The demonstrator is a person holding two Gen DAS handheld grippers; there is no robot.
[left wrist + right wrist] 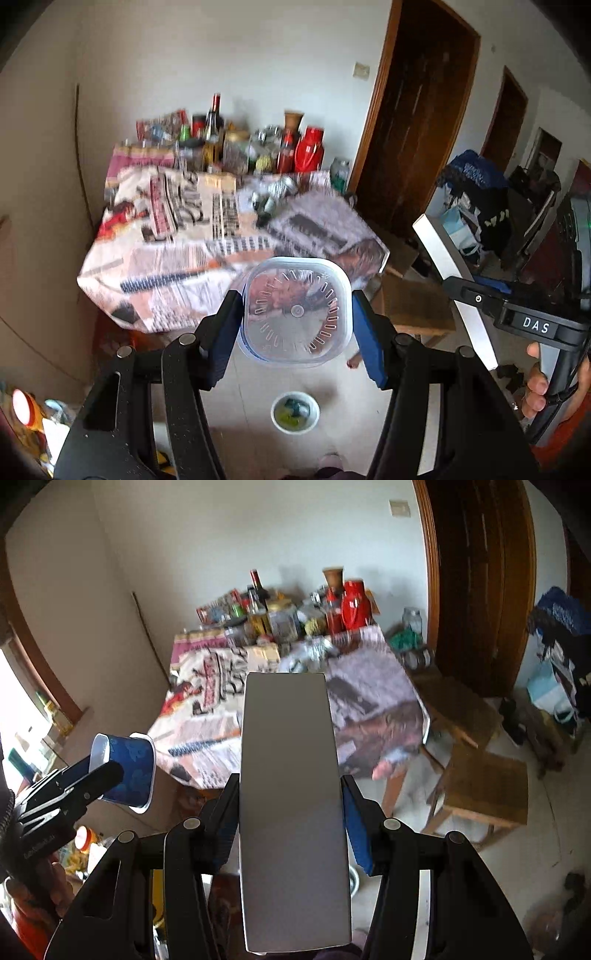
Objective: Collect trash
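Holding both grippers tilted downward — our left gripper (295,325) pinches a cup (295,314), right gripper (291,812) a box (291,794).

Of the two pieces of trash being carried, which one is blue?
The blue patterned paper cup, gripped by the left gripper. The right gripper holds a flat white carton instead.

Two tongs, the left tongs (295,314) and the right tongs (291,805), one blue paper cup (127,771), one white box (291,812), one desk (122,295), one white bowl (294,412) on the floor, two wooden stools (484,794).
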